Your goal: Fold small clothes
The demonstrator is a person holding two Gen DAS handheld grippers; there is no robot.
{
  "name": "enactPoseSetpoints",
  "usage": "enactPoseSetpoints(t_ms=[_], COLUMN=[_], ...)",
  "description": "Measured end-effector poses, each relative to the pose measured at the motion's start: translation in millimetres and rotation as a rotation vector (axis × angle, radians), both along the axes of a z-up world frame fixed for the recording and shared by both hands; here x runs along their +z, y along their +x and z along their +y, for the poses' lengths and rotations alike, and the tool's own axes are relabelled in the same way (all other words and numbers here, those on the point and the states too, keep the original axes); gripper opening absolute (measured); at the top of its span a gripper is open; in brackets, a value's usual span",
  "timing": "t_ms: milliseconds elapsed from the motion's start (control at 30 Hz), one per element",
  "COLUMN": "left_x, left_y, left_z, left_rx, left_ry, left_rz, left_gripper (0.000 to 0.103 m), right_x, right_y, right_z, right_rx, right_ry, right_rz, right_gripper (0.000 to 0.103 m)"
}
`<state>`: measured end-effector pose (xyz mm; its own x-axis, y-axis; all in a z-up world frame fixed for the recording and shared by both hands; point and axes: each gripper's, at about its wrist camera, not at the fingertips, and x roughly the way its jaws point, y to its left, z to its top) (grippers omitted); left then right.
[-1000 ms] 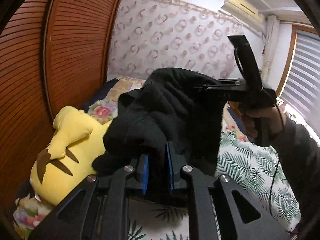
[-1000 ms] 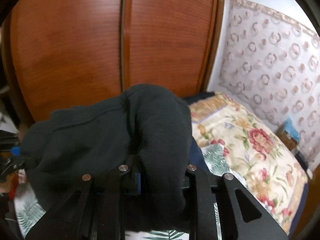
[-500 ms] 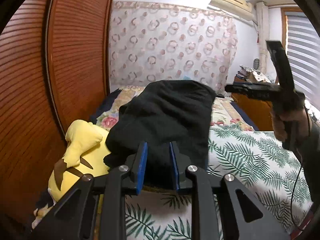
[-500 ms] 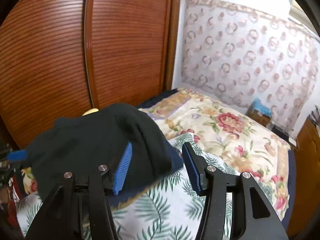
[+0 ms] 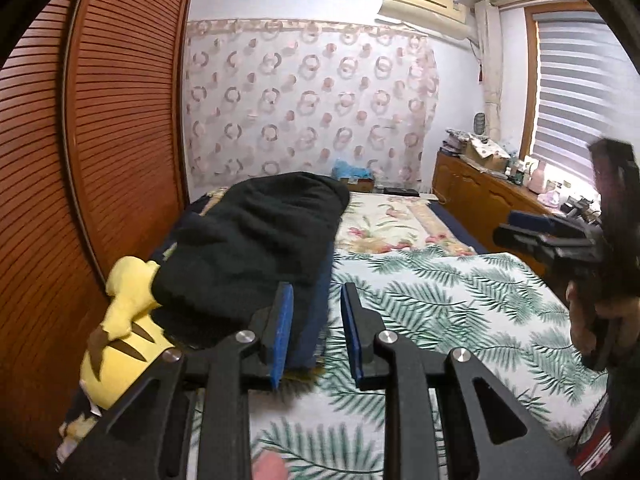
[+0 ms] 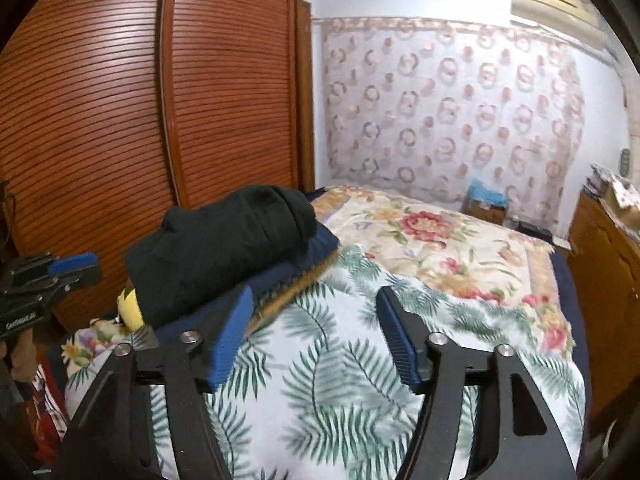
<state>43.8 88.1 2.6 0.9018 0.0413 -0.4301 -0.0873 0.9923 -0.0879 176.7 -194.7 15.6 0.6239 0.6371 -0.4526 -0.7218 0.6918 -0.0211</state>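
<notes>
The left gripper [image 5: 316, 332] has its jaws apart with nothing between them. The right gripper [image 6: 316, 336] is spread wider and is also empty, above the palm-print sheet [image 6: 320, 380].

Just past the left gripper lies the black garment [image 5: 256, 248]. It is folded into a thick bundle and rests on a navy folded piece [image 6: 280, 276], at the left edge of the bed beside the wardrobe [image 5: 100, 140]. It looks like fleece or knit: soft, light and limp, with a matte nap that the pads should bite well. It will likely sag and unfold if lifted by one layer only. Should it need moving, I judge the best hold to be across the whole stack at the near folded edge, or one gripper at each end.

A yellow plush [image 5: 120, 328] sits under and left of the bundle, partly covered. A brown, bristly edge [image 6: 296, 292] shows under the navy piece. I cannot tell what it is.

What kind of garment the black one is, and how many folds it has, cannot be made out. Its far side is hidden. In the left view the right gripper is blurred at the frame edge. Farther off are the floral quilt [image 6: 432, 240] and the curtain [image 5: 304, 104].
</notes>
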Motion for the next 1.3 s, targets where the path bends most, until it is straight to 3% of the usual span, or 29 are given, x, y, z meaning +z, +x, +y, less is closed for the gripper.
enactPoseSetpoints(t_ms=[167,533,1300], left_x=[3,19,23], left_y=[-2,4,5], left_z=[-24,-65,-73], left_rx=[-0.025,-0.047,-0.051], left_ry=[0.006,0.021,0.047], left_rz=[-0.010,-0.033,-0.022], left_gripper=[0.028,0.030,0.031], right_x=[-1,10,-1], right_y=[-28,-79,-82], right_z=[-34,-109,-132], right_rx=[-0.091,-0.340,-0.409], right_ry=[0.009,0.092,0.101], right_rz=[-0.022,-0.085,-0.080], right_gripper=[0.086,0.087,0.087])
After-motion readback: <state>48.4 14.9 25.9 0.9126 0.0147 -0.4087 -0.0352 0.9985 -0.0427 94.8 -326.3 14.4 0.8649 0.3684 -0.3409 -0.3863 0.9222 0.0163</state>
